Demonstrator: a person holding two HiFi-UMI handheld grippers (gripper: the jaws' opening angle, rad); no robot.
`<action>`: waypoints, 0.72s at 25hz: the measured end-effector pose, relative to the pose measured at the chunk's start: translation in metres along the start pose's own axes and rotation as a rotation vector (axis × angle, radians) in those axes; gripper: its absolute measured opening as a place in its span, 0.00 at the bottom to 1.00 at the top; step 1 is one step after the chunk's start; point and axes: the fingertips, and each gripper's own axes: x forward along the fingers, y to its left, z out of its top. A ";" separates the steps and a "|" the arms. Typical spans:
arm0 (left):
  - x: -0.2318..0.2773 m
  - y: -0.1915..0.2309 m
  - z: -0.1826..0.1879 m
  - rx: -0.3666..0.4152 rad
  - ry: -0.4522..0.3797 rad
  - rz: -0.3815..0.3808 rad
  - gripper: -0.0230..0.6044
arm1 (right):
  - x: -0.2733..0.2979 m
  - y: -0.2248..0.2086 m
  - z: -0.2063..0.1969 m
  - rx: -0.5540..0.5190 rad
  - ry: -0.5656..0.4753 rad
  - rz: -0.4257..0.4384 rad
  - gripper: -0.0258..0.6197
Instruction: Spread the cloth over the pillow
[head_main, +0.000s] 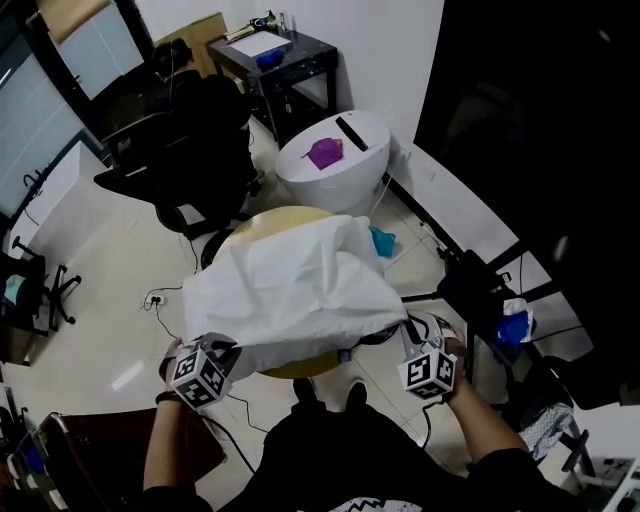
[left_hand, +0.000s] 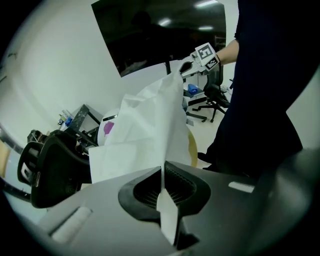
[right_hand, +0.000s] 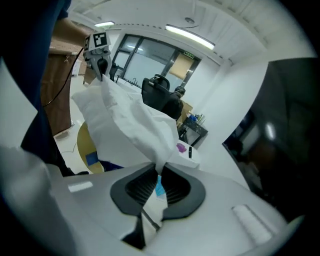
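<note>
Between the left gripper's (left_hand: 162, 192) fully closed jaws, a thin edge of the white fabric cloth (left_hand: 150, 125) is pinched tight. The right gripper (right_hand: 159, 186) has its jaws nearly together, clamped on a bunched corner of the same cloth. From the head view, the cloth stretches from the two grippers away from the person, draping over a round yellow-tan tabletop (head_main: 290, 214). Beyond it stands a white rounded pedestal (head_main: 345, 165) carrying a small purple object (head_main: 325, 152), with a black office chair (head_main: 200, 130) to its left.
</note>
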 end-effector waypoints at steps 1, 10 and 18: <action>-0.001 -0.007 0.005 0.012 0.002 -0.005 0.04 | -0.005 -0.005 -0.003 -0.036 0.001 -0.014 0.08; -0.017 -0.059 0.048 0.083 -0.004 -0.017 0.04 | -0.059 -0.044 -0.026 -0.199 -0.012 -0.106 0.08; -0.009 -0.096 0.067 0.111 0.003 -0.078 0.04 | -0.090 -0.053 -0.058 -0.240 0.016 -0.137 0.08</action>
